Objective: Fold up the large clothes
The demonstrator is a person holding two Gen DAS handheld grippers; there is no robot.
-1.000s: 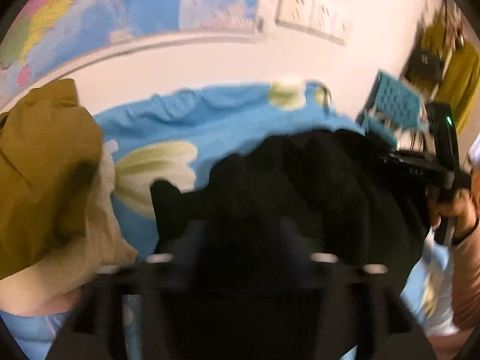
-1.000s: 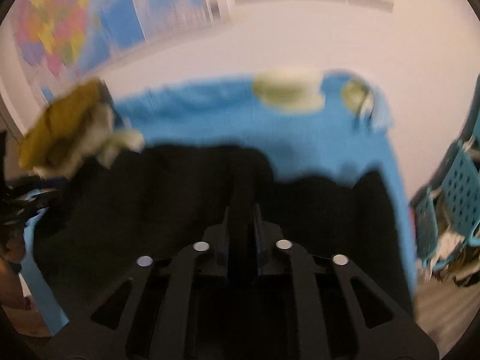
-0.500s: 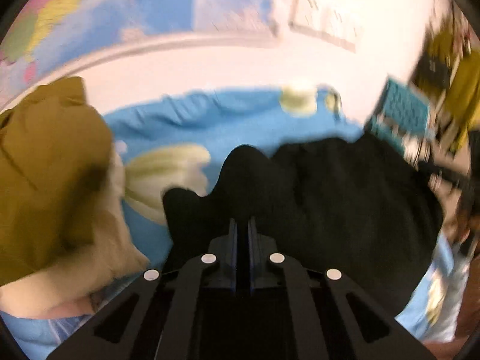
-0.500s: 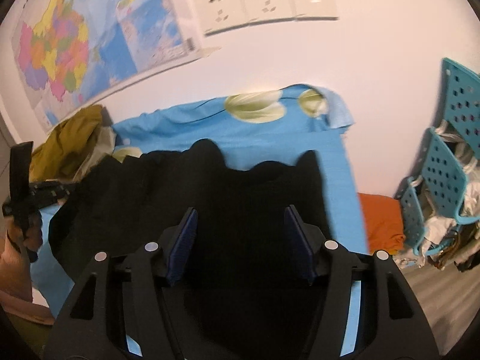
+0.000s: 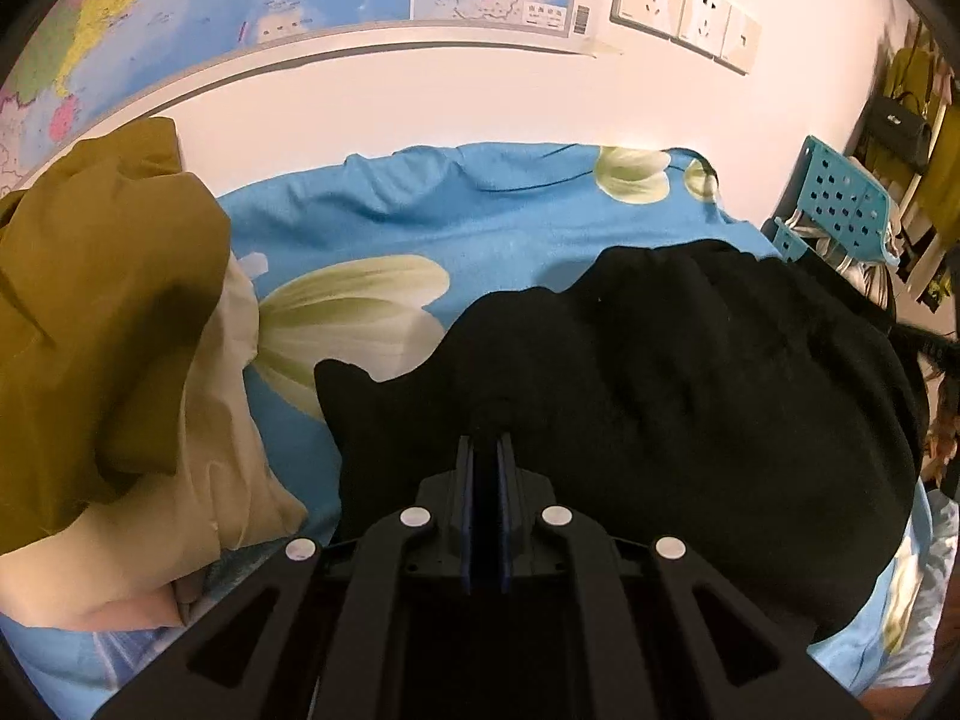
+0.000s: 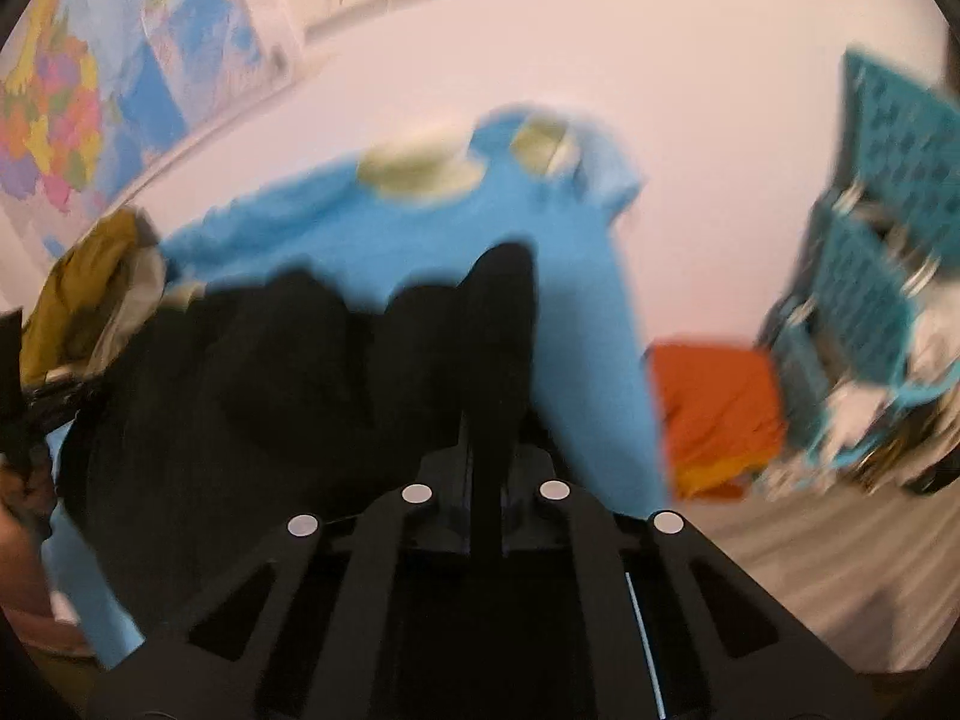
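Two grippers are angling steeply down over the blue floral sheet (image 5: 480,222). Left gripper (image 5: 485,450) is pinching the near edge of the black garment (image 5: 690,372) lying on that sheet; right gripper (image 6: 487,438) is clamping a raised fold of it.

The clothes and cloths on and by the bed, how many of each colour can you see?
Black: 1, the black garment pinched by both tongs
Mustard: 1, the mustard cloth
Beige: 1, the beige cloth under it
Blue: 1, the blue flowered sheet
Orange: 1, the orange cloth beside the bed
Total: 5
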